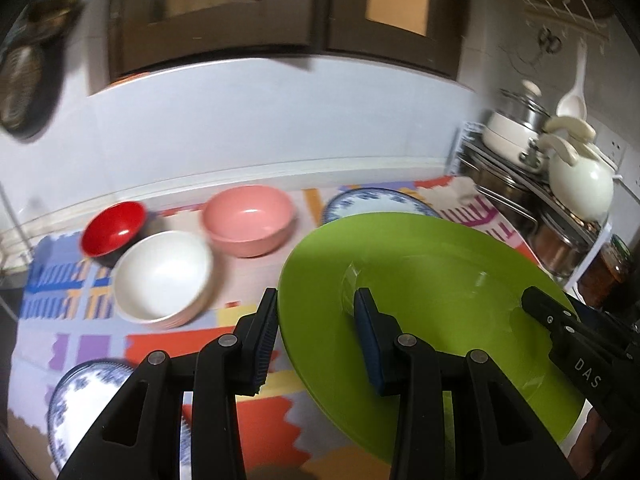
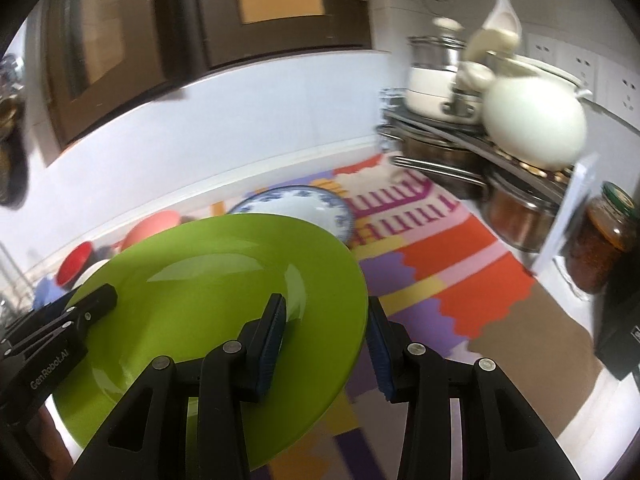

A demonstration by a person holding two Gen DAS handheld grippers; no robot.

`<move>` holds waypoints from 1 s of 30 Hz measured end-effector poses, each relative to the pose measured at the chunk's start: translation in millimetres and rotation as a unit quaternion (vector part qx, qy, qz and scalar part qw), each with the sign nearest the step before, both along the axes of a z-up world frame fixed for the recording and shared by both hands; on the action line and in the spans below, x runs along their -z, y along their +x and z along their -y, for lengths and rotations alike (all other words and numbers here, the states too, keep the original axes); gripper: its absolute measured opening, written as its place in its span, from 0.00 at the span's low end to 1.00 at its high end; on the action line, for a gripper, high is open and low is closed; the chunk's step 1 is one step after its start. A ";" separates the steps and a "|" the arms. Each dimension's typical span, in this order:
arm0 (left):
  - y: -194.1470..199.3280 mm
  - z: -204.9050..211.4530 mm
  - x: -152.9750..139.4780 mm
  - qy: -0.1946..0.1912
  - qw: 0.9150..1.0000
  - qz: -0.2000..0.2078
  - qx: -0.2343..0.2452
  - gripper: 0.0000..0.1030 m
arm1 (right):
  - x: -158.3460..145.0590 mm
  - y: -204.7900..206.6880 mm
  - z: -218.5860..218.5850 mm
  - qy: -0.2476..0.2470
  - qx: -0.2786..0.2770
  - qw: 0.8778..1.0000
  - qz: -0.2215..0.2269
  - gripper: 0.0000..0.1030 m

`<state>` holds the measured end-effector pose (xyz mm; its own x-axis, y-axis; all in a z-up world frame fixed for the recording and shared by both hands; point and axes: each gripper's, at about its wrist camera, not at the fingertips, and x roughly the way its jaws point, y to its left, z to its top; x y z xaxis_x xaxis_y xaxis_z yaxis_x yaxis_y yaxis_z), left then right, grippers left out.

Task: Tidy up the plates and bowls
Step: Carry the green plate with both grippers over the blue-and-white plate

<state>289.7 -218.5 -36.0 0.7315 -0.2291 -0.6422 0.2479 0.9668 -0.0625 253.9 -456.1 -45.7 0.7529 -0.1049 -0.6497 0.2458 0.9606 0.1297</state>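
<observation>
Both grippers, left (image 1: pixel 316 336) & right (image 2: pixel 328 344), clamp opposite rims of green plate (image 1: pixel 420 300), held tilted above patterned mat (image 1: pixel 168 344) (colorful zigzags). Behind it sits blue-white plate (image 1: pixel 380 202); to its left pink bowl (image 1: pixel 248 220), white bowl (image 1: pixel 162 276), red bowl (image 1: pixel 114 228). Pot rack (image 1: pixel 532 200) at right.

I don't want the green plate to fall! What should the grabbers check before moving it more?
1. Left gripper clamped on the green plate rim: ok.
2. Right gripper clamped on the opposite rim: ok.
3. Plate lifted off the mat: ok.
4. Plate level: not ok, it tilts.
5. Blue-patterned plate behind is bare, free for stacking: ok.
6. Pink bowl and white bowl clear of the plate: ok.
</observation>
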 end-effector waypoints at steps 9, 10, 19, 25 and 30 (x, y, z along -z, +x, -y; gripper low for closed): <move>-33.8 -67.1 -5.0 -0.006 0.998 0.008 -0.070 0.37 | -11.2 -6.3 -64.2 -0.009 -0.072 0.997 0.015 0.39; -37.8 -75.1 -5.0 -0.007 0.997 0.008 -0.078 0.37 | -12.0 -6.6 -71.4 -0.011 -0.081 0.997 0.015 0.39; -73.8 -139.5 0.7 -0.005 0.988 0.005 -0.154 0.37 | -12.3 -12.0 -136.6 -0.015 -0.160 0.987 0.014 0.39; -92.6 -175.9 9.5 -0.007 0.980 -0.002 -0.198 0.37 | -6.9 -14.0 -177.9 -0.015 -0.210 0.978 0.008 0.39; -100.3 -199.4 18.6 -0.007 0.975 -0.012 -0.221 0.37 | 0.2 -14.9 -205.6 -0.018 -0.238 0.971 0.001 0.39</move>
